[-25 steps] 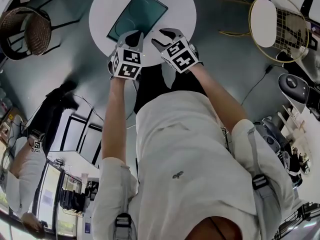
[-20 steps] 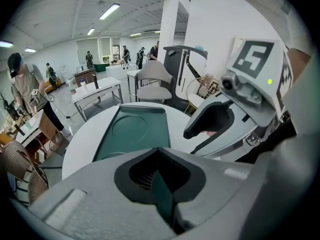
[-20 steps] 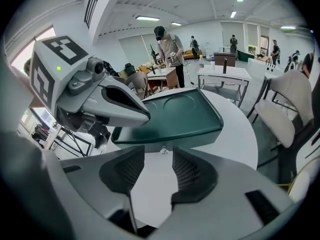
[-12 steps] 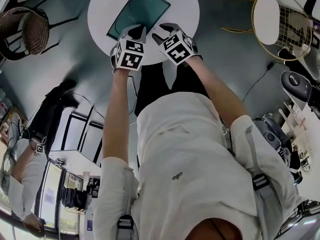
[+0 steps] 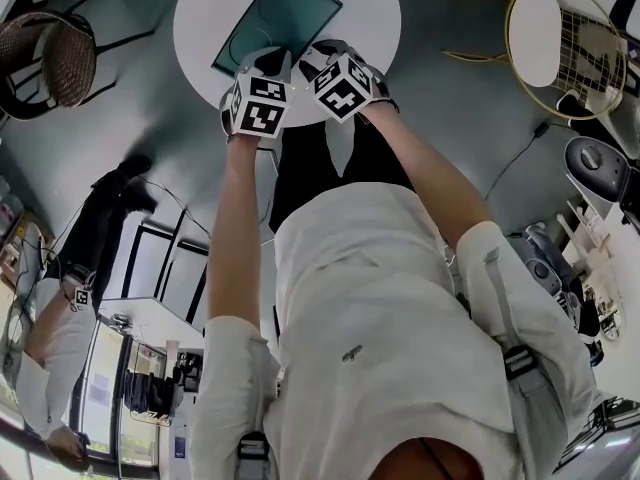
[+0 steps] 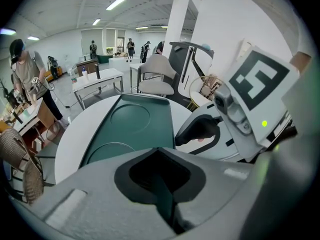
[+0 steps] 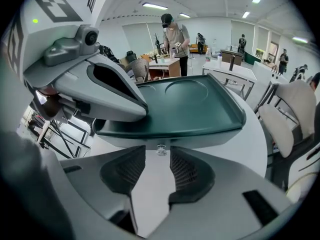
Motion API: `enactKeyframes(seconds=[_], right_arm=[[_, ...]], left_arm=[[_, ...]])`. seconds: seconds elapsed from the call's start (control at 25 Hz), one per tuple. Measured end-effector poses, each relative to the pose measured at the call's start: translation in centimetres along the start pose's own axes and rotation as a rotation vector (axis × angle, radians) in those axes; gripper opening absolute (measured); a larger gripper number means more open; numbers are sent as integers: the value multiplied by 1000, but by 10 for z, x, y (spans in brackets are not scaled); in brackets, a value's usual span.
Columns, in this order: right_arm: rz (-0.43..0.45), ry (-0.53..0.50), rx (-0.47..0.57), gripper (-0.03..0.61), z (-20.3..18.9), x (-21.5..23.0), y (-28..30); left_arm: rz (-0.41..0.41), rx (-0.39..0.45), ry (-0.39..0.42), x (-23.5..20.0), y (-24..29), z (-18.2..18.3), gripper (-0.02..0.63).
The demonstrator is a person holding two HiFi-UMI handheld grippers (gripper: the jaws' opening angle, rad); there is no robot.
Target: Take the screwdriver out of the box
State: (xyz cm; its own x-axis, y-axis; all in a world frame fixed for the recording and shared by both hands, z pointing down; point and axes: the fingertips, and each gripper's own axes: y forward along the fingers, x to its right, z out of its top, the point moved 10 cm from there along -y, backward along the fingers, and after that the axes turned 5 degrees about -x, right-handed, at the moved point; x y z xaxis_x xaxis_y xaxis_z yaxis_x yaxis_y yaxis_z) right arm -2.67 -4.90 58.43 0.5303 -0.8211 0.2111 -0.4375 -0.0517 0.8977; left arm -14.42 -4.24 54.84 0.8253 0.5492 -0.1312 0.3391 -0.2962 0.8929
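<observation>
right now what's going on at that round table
A person holds a gripper in each hand at the near edge of the dark green box on the white table. The left gripper is shut, empty. The right gripper has just been closing slightly but is open, nothing between its jaws, the box's clasp just ahead. The box looks closed.

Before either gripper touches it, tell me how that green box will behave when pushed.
The green box looks like rigid moulded plastic, so it should stay stiff. It lies flat and low on the smooth white table, so it will probably slide rather than tip.
</observation>
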Motion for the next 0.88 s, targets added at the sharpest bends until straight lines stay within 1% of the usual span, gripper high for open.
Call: enactKeyframes(seconds=[0.12, 0.16, 0.36, 0.88], right_arm=[[-11, -4, -8, 141, -1, -2, 4], [-18, -1, -8, 124, -2, -2, 5], [-57, 18, 9, 80, -3, 1, 7], [-63, -10, 1, 66, -18, -1, 0]], left_arm=[[12, 6, 24, 1, 1, -2, 10], [15, 7, 27, 2, 1, -2, 10], [21, 7, 31, 1, 3, -2, 10], [23, 5, 30, 3, 3, -1, 9]])
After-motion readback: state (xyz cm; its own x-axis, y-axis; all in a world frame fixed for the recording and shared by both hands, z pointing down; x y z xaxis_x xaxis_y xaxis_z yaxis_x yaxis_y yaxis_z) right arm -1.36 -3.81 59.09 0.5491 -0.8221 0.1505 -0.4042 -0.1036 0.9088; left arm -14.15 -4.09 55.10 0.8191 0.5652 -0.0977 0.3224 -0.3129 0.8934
